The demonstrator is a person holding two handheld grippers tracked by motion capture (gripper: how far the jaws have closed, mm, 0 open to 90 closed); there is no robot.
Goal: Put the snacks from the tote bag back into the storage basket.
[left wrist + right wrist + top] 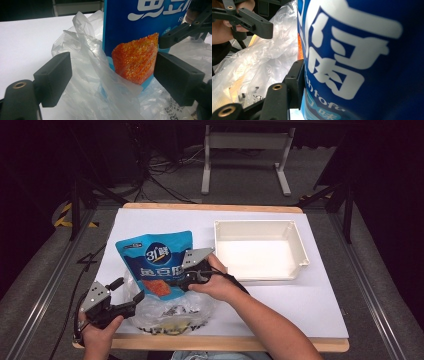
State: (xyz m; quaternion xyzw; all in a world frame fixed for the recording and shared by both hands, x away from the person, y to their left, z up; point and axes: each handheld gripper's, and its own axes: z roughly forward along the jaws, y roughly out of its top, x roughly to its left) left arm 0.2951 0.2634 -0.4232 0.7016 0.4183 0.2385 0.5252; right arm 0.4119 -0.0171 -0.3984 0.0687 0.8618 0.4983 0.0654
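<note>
Item 1: blue snack pouch [159,262], printed with white characters and an orange food picture, lying on the white table cover [310,300] left of centre, its lower end tucked into the mouth of item 2. In the right gripper view the pouch [362,57] sits hard against the one visible jaw.

Item 2: clear plastic bag [167,312], crumpled, at the near edge of the table, touching and partly wrapping the pouch's lower end; its film rises in folds between the left gripper's jaws in the left gripper view [85,75].

Item 3: white plastic tray [300,250], right of centre, well apart from the pouch.

Item 4: right gripper [186,279], clamped on the pouch's right edge.

Item 5: left gripper [131,301], jaws spread wide, reaching at the bag's left rim; no film pinched yet.

Step in hand, as judged: separating pouch from bag, or seating it inside; direction cannot be told from this moment alone.

Next move calls for: left jaws to close on a single fold of film at the bag's mouth, clear of the pouch, so the bag is anchored while the right gripper slides the pouch along its length. Thin film may slip or bunch.
</note>
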